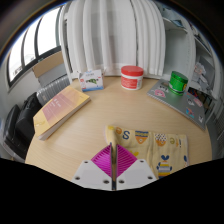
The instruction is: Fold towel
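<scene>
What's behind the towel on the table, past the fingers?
Beyond the towel, held in the shut gripper, stand a red-lidded tub and a green container on the round table. The table under the towel is covered.

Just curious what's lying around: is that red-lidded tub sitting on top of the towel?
No, the red-lidded tub stands on the bare table far beyond the fingers, while the towel lies just ahead of the gripper.

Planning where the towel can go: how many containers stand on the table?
2: a red-lidded tub at the table's far edge, a green container to its right. Others may be hidden.
</scene>
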Motion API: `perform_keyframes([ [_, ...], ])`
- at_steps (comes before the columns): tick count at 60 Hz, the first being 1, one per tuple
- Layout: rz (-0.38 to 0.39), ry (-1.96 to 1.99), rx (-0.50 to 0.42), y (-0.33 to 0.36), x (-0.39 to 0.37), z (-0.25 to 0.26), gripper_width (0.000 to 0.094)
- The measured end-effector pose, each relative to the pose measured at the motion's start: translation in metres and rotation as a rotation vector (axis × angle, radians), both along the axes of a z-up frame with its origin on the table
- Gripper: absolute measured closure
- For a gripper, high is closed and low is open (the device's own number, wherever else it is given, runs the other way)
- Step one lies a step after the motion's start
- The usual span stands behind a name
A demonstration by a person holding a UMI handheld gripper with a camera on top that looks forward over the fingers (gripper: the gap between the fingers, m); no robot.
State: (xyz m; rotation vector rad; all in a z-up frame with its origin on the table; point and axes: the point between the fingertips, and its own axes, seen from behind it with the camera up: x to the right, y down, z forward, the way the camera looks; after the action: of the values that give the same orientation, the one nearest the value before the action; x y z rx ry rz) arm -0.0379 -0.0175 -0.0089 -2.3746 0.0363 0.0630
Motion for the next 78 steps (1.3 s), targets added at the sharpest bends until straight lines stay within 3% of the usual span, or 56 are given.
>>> perform_keyframes([
  [11,-0.023,0.105,0.085,0.0,0.027,0.062,0.0902],
  [19,-0.08,0.125,0.114,-0.007,0.077,0.089,0.0901],
  [26,-0.149,0.115,0.085,-0.017,0.127,0.078,0.0901],
  [41,-0.214,0.081,-0.041,-0.047,0.179,0.023,0.088],
  [44,-0.228,0.075,-0.048,-0.049,0.183,0.02,0.0808],
  [47,-0.244,0.062,-0.063,-0.055,0.189,0.018,0.0672],
  [53,-0.252,0.024,-0.067,-0.067,0.199,0.025,0.0209],
  [55,-0.252,0.019,-0.06,-0.071,0.201,0.03,0.0096],
  [78,-0.297,0.068,0.03,-0.136,0.198,0.128,0.0101],
])
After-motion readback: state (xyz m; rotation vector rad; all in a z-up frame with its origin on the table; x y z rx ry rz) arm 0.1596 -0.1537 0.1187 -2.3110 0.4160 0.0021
